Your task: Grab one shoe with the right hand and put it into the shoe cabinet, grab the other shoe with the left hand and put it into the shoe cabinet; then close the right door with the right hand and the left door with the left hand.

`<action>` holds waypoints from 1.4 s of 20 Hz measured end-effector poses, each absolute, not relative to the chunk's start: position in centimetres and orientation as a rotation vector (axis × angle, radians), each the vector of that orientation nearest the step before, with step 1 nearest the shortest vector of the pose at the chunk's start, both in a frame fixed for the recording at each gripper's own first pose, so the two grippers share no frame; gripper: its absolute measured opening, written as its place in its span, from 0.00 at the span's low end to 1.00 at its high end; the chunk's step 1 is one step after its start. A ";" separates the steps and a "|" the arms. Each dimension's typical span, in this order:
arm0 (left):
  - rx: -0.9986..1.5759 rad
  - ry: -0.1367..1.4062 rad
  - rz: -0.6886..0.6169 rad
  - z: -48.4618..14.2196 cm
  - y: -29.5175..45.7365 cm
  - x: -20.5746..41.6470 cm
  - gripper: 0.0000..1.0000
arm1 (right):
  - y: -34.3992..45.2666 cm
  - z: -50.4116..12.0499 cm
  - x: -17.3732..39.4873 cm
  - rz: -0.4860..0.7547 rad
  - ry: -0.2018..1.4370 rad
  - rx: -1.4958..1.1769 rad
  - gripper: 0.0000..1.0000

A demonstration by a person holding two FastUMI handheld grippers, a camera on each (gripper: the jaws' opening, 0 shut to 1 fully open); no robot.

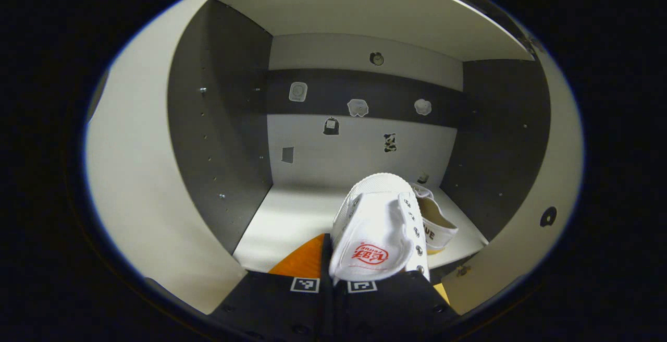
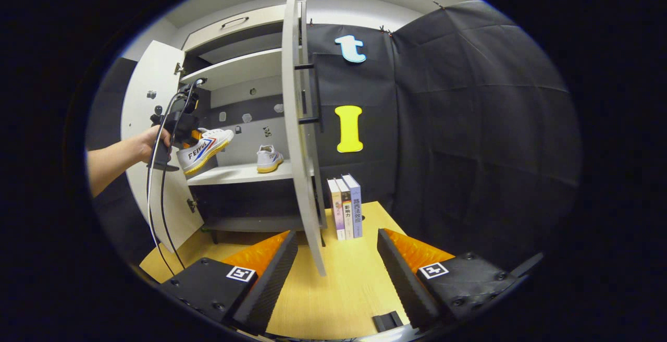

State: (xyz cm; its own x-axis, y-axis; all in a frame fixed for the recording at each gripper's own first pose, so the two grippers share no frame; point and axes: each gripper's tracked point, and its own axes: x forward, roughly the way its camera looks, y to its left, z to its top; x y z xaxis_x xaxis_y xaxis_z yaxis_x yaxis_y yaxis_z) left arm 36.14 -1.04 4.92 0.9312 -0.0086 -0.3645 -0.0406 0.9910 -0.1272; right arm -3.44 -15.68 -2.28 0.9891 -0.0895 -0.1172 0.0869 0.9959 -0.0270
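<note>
My left gripper [image 1: 333,261] is shut on a white shoe [image 1: 378,227] with a red logo on its tongue, toe pointing into the cabinet above the shelf [image 1: 292,217]. In the right gripper view the same shoe [image 2: 204,149] hangs tilted at the shelf's front left, held by the left gripper [image 2: 180,123] in a person's hand [image 2: 148,144]. The other white shoe [image 1: 437,224] stands on the shelf at the right, also seen as the shoe [image 2: 269,158] deep inside. My right gripper [image 2: 336,258] is open and holds nothing, low over the wooden table, near the edge of the right door [image 2: 299,123].
Both cabinet doors stand open; the left door [image 2: 148,175] swings out behind the hand. Three books [image 2: 345,206] stand upright on the wooden table [image 2: 344,290] just right of the right door. Cables [image 2: 156,217] hang from the left gripper.
</note>
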 end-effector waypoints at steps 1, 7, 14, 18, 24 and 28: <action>-0.132 0.389 0.033 4.9 -0.8 38.1 0.05 | -16.2 -2.2 -3.4 -0.107 0.116 -0.016 0.98; -0.044 0.530 0.104 1.4 -0.2 48.4 0.06 | -17.7 -0.9 -3.1 -0.173 0.084 -0.020 0.98; 0.027 0.657 0.142 -3.4 -0.8 52.4 0.07 | -17.4 -0.9 -2.0 -0.167 0.101 -0.030 0.98; 0.014 0.666 0.113 -3.6 -1.2 52.5 0.15 | -16.8 -1.2 -1.2 -0.149 0.103 -0.024 0.98; -0.031 0.589 0.081 0.9 -1.0 48.2 0.73 | -16.1 -0.6 -0.1 -0.104 0.085 -0.015 0.98; -0.090 0.453 0.012 5.9 -2.1 41.9 0.98 | -16.1 0.6 0.3 -0.070 0.063 -0.001 0.98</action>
State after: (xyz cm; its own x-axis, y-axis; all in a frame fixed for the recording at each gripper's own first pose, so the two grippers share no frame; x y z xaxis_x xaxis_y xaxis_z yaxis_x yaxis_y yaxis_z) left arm 41.91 -2.05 5.85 0.8992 -0.0086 -0.4374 -0.0315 0.9959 -0.0843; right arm 0.31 -16.06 0.61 0.9956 -0.0703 -0.0625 0.0702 0.9975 -0.0033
